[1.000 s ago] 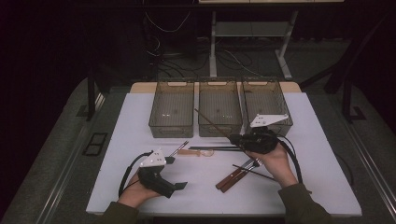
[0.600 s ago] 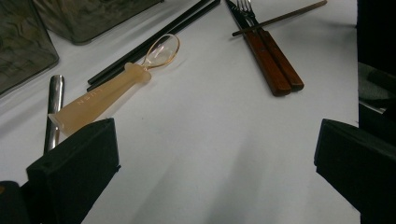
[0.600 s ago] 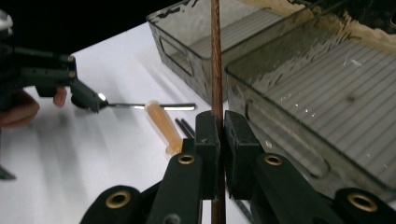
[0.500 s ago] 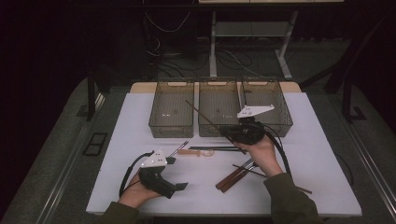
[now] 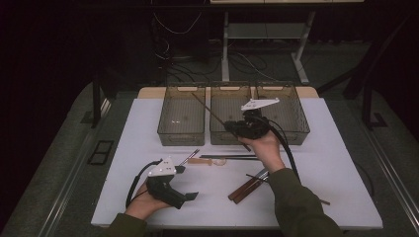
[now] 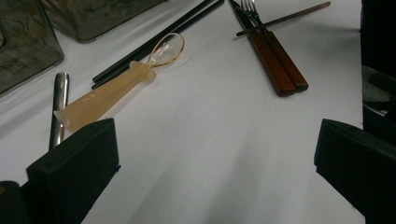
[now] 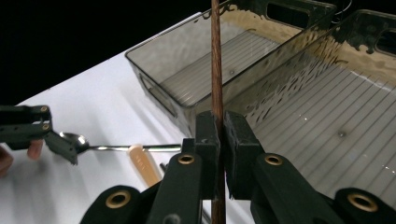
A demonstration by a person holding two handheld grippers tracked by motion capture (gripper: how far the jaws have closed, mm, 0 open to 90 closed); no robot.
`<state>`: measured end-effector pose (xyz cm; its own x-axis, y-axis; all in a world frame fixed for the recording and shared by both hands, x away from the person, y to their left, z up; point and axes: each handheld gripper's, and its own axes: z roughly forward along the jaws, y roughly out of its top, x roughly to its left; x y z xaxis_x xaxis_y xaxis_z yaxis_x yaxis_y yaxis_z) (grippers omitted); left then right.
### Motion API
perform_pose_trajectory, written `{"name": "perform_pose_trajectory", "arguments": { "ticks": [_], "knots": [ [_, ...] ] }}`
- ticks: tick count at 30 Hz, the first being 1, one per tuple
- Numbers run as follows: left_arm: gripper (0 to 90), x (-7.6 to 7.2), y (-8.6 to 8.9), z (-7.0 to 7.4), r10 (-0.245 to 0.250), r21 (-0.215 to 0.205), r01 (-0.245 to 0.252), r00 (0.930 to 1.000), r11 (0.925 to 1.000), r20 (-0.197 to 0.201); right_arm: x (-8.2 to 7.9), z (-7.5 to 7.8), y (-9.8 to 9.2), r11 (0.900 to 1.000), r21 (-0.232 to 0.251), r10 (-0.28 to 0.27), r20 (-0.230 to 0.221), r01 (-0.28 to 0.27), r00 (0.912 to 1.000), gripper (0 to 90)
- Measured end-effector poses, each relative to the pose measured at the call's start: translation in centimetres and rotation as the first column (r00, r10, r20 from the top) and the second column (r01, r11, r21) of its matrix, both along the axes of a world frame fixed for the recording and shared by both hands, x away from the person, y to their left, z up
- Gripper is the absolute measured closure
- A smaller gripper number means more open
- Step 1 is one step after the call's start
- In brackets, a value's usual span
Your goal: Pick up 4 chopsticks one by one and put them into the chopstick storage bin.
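1. Right tongs (image 5: 232, 126) raised above the worktop, held in the right hand (image 5: 264, 146), forearm and dark sleeve coming in from the bottom edge.
2. Right jaws nearly together, clamped on a thin wooden chopstick (image 7: 215, 70) that passes upright between the pads in the right gripper view.
3. Left tongs (image 5: 190, 196) low by the near edge, gripped by the left hand (image 5: 143, 205).
4. Left jaws spread wide, nothing between them in the left gripper view.
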<state>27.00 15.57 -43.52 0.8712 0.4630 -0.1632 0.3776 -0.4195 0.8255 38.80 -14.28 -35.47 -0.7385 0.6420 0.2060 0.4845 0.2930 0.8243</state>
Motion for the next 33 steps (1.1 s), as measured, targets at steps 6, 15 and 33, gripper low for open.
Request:
{"name": "perform_pose_trajectory", "arguments": {
  "ticks": [6, 15, 33],
  "knots": [
    [0.0, 0.0, 0.0, 0.1, 0.002, -0.007, -0.002, 1.0000, 1.0000, -0.002, 1.1, 0.6, 0.9, 1.000, 0.013, -0.013, -0.004, 0.014, 0.9999, 84.9],
    [0.0, 0.1, 0.0, 0.1, -0.006, -0.011, 0.006, 1.0000, 0.9999, 0.003, 3.2, 1.3, 3.2, 0.998, 0.029, -0.047, 0.005, 0.047, 0.9989, 84.8],
    [0.0, 0.1, -0.2, 0.2, -0.021, -0.015, 0.021, 0.9998, 0.9997, 0.004, 6.9, 1.4, 9.8, 0.998, 0.028, -0.062, 0.020, 0.061, 0.9979, 84.9]
  ]
}}
